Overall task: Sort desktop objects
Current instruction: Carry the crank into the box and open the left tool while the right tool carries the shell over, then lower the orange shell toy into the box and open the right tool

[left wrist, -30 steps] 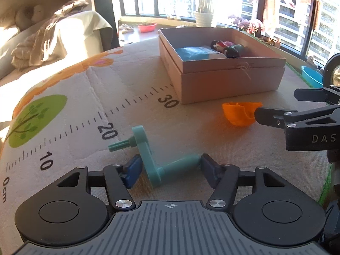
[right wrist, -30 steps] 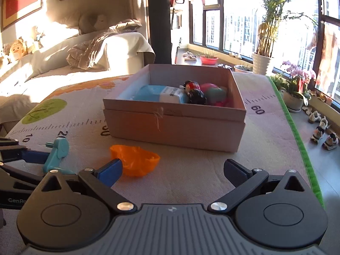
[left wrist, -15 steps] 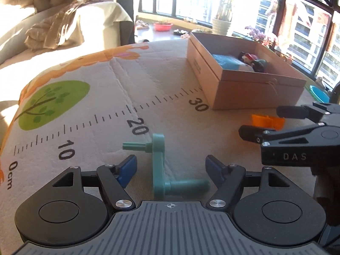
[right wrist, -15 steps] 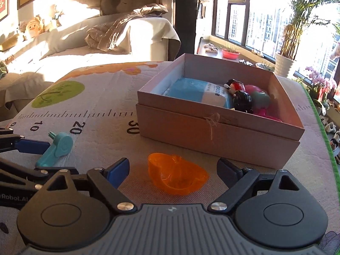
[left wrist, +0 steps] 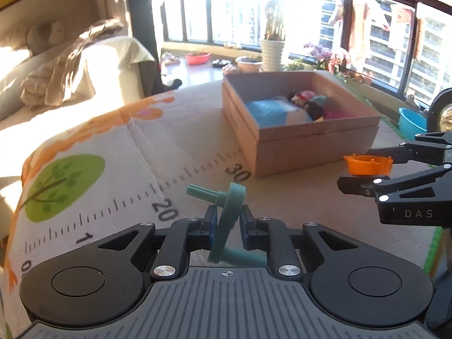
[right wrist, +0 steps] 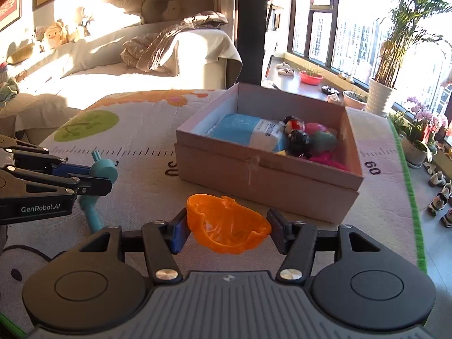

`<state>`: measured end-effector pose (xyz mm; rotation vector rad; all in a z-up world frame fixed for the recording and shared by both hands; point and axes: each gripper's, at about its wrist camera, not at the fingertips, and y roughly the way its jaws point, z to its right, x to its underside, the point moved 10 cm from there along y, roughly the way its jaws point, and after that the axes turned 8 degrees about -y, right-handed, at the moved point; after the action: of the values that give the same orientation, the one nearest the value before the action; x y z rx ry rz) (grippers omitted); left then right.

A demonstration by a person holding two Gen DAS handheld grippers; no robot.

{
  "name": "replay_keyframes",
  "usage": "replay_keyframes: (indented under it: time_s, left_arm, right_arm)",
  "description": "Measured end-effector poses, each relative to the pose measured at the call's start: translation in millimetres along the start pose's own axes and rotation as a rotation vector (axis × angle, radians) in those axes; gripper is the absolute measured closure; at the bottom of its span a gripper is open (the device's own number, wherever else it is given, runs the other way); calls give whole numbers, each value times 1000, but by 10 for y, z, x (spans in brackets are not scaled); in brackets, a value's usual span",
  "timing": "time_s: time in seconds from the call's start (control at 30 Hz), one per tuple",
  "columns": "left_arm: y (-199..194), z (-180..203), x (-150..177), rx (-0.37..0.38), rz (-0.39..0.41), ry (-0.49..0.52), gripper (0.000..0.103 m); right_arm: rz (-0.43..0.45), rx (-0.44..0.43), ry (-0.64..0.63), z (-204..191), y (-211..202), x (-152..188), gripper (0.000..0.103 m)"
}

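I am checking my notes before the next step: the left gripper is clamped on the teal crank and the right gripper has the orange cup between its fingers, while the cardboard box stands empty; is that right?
Not quite: the cardboard box is not empty. The right wrist view shows a blue-and-white packet and several small toys inside. The rest holds: the left gripper is clamped on the teal crank, and the closing right gripper has the orange cup between its fingers.

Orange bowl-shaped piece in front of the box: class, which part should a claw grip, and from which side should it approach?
Grip the orange piece across its rim, from the near side opposite the box. It is a thin open shell, widest left to right, so pads on opposite outer walls suit it. The right claw is closing on it that way.
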<state>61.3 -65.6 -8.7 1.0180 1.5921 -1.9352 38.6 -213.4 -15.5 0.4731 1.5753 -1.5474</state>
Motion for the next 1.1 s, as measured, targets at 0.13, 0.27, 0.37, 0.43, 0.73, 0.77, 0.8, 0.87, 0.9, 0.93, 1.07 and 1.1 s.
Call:
replay_keyframes:
  time_s: [0.13,0.27,0.37,0.43,0.73,0.77,0.8,0.87,0.9,0.93,1.07,1.1]
  left_arm:
    - [-212,336,-445,63,104,83,89]
    - [-101,641,-921,116,162,135,89]
    - [227,817,-1223,145,167,150,89]
    - [491,905,-1347,181,143,142,87]
    - [762,704,-949,192,59,80,35]
    - [739,674,-867,181,59,76,28]
    - [700,633,-789,174,59,70,25]
    - [642,585,-664,165,59,59,19]
    - [626,569,-614,160,61,50,18]
    - [600,547,-568,153,63,38,14]
    - [564,513,-427,130,71,21,8]
    - [561,506,-391,133,68,24,8]
  right_arm:
    - [114,75,48,438,-328,-361,45]
    - [180,153,96,866,-366,-620,45]
    - [164,171,133,1098,-173,-709,45]
    - [149,169,155,1198,-25,-725,45]
    - [25,78,139,1161,470,-515,45]
    - [20,74,133,1146,502,-517,45]
    - [18,72,130,1132,534,-526,44]
    - [12,68,128,1100,622,-578,36]
    - [13,65,138,1091,650,-602,30]
    - [13,62,152,1086,683,-629,30]
    - [-11,84,172,1083,852,-691,30]
    - [-28,84,182,1088,908,-691,30]
